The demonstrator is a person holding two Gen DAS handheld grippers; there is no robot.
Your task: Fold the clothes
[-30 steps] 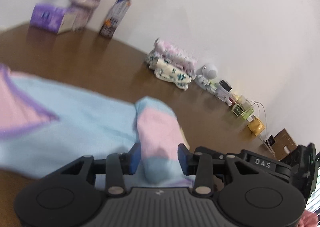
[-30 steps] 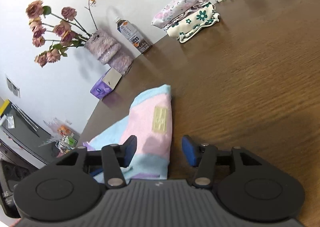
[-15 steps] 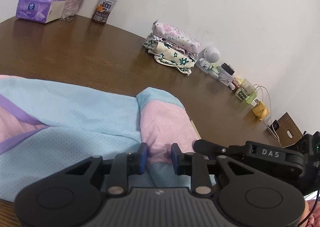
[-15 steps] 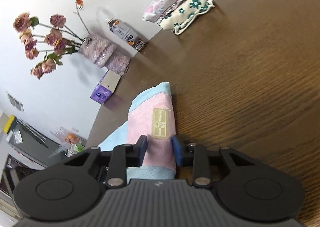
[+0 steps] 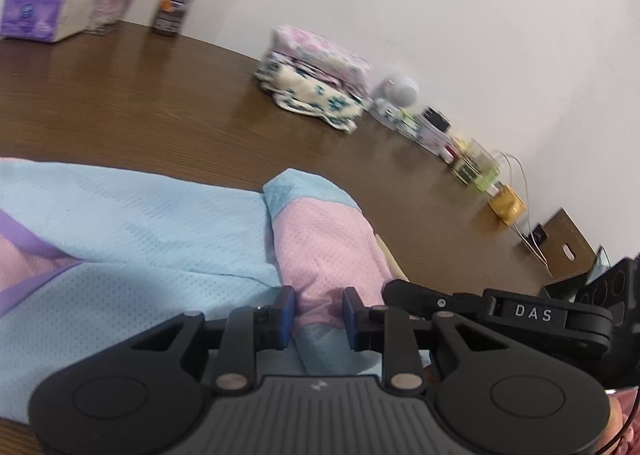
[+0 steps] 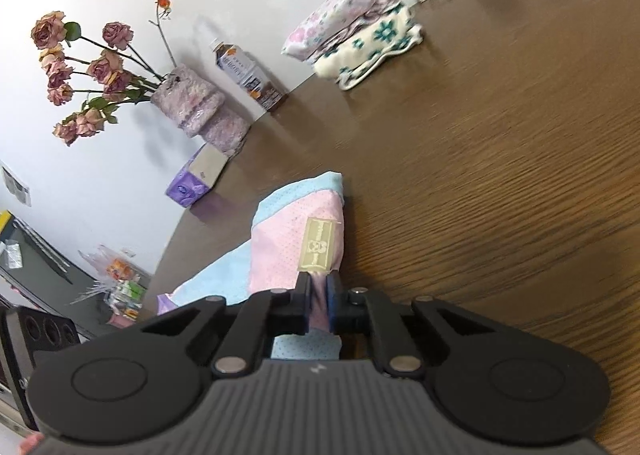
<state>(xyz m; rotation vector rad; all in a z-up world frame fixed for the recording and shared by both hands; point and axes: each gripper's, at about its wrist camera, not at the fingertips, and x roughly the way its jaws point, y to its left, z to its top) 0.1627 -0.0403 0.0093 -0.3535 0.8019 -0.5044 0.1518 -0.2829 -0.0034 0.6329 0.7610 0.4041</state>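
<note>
You are at the gripping step of a fold: both pairs of tongs sit on the near edge of the pastel garment (image 5: 168, 239), which lies on the brown surface (image 5: 160, 111) straight ahead of them.

Your right tongs (image 6: 318, 303) have just been closing, and now pinch a thin ridge of pink mesh between their blue pads, nearly shut, just below the cream label (image 6: 319, 243) sewn on the pink panel. That grip looks firm.

Your left tongs (image 5: 318, 313) have also been closing lately, but stand partly open, with a bunched hump of pink cloth rising between the blue pads. The left view is blurred; the cloth fills the gap and seems to meet both pads, so I judge this a grip on a thick bunch, though not a sure one. The right tongs show just to the right of the left ones, close by on the same edge.

From the left tongs, the blue body of the garment spreads away to the left, with a purple band near the far left; the pink panel runs ahead and ends in a blue rim.

Next, confirm that the left pads bite, then raise both pairs together and carry the edge forward over the garment. Keep them level, so the mesh does not slip or drag the lower layer.

The folded stack (image 6: 352, 43) lies well ahead, clear of your path.
</note>
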